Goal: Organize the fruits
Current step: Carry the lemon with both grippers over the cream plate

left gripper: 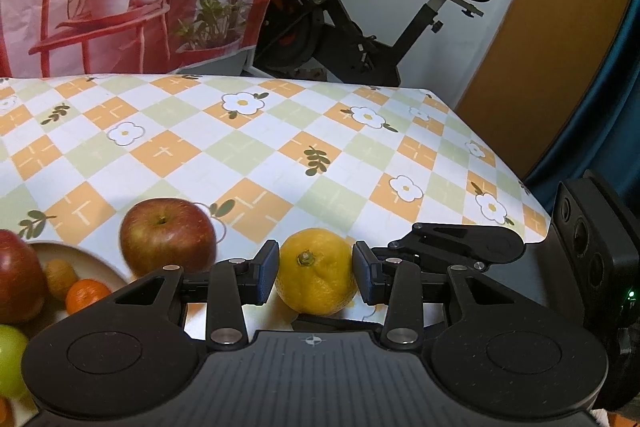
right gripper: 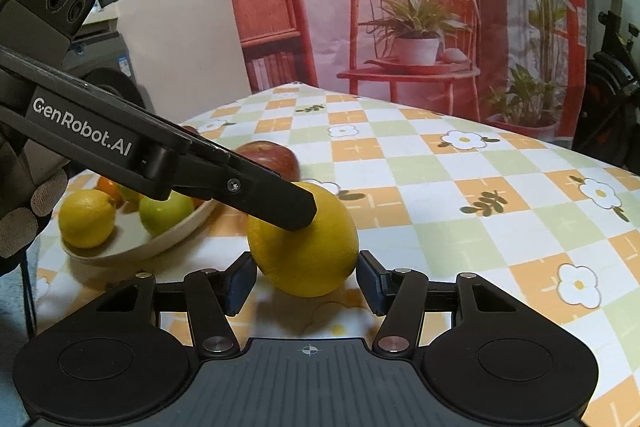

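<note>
Here I have both tongs angled down at the table (left gripper: 280,147), meeting on one yellow citrus fruit (left gripper: 316,271). My left tongs (left gripper: 316,273) pinch it, pads flush against its sides. From the right wrist view my right tongs (right gripper: 306,277) bracket the same fruit; I cannot tell whether their pads press on it. The left tongs' finger (right gripper: 280,203) lies across the fruit's top. A red apple (left gripper: 168,235) stands just beside it, and a plate (right gripper: 160,247) of lemon, green apples and small oranges sits near, beside my gloved hand (right gripper: 24,211).
</note>
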`<state>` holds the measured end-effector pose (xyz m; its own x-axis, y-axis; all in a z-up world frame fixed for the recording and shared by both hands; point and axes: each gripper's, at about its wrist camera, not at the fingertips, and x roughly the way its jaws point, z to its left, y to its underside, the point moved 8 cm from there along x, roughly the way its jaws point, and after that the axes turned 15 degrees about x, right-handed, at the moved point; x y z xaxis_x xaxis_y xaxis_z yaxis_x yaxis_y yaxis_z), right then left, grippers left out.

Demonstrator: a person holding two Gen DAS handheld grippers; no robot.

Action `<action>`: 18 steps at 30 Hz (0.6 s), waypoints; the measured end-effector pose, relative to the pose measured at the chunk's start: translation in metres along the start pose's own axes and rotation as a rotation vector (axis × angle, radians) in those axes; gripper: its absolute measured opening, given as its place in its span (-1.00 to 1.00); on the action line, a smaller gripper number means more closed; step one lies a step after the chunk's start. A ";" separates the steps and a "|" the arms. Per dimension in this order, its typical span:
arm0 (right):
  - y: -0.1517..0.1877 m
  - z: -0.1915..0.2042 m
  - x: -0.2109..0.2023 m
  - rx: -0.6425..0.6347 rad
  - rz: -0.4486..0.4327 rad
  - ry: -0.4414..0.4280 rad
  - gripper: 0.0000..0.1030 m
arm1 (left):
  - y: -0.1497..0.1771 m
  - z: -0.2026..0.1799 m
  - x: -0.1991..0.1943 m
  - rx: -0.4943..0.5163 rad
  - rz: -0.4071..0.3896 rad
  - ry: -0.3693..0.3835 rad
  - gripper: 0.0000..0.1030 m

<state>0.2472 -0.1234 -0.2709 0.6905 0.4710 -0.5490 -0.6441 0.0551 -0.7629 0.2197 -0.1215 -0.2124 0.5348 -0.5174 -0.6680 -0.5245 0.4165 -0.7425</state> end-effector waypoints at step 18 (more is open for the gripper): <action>-0.005 0.092 0.004 -0.068 -0.008 -0.120 -0.01 | 0.026 0.032 -0.083 -0.038 -0.037 -0.109 -0.17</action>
<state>0.2225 -0.0404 -0.2378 0.6485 0.5729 -0.5012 -0.6120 0.0009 -0.7908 0.1826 -0.0441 -0.1779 0.6217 -0.4469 -0.6432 -0.5267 0.3692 -0.7657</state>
